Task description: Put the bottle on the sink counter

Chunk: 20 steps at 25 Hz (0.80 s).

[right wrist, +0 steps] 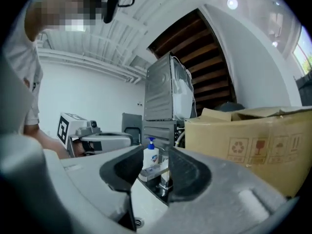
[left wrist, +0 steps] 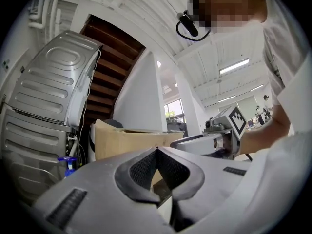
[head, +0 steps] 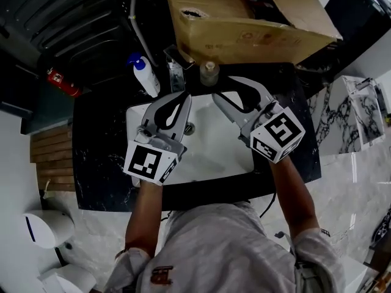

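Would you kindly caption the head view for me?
Left gripper and right gripper hover above the sink; pump bottle stands on the counter.

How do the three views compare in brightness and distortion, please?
Head view: dim, black counter lost in shadow, white basin brightest. Left gripper view: bright, strongly fisheye, dark corners, near left tool soft. Right gripper view: equally bent, ceiling lamp glaring.

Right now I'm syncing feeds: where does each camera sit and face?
Head view: on the person's head, steeply down at the white sink basin; forearms, left gripper, right gripper show.
Left gripper view: on that gripper, facing the brown cardboard box; shut jaws show.
Right gripper view: on that gripper, facing the white blue-capped pump bottle; parted jaws show.
Both gripper views share box and bottle.
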{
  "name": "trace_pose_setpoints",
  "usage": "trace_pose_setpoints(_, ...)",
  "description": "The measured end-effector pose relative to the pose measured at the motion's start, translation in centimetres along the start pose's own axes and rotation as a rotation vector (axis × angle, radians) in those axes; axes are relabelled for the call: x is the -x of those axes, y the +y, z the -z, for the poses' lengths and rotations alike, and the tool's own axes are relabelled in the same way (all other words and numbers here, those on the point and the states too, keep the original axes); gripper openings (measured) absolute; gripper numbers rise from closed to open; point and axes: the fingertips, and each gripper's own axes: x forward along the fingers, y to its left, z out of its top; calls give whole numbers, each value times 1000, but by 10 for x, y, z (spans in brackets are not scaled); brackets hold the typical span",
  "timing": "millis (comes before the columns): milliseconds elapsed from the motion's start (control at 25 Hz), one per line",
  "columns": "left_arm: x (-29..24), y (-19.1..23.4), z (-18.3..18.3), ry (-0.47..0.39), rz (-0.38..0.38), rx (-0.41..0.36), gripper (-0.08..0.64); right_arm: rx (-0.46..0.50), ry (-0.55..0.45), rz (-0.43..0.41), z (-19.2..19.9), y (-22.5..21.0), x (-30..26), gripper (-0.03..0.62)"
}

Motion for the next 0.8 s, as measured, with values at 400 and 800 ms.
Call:
trace_pose_setpoints(400, 15, -23, -28, -63, 26, 17, 0, -41, -151, -19, -31, 44, 20, 2)
trace_pose_setpoints(800, 20, -48, -30, -45, 90, 6, 2, -18, -251, -30, -39, 61, 44, 1)
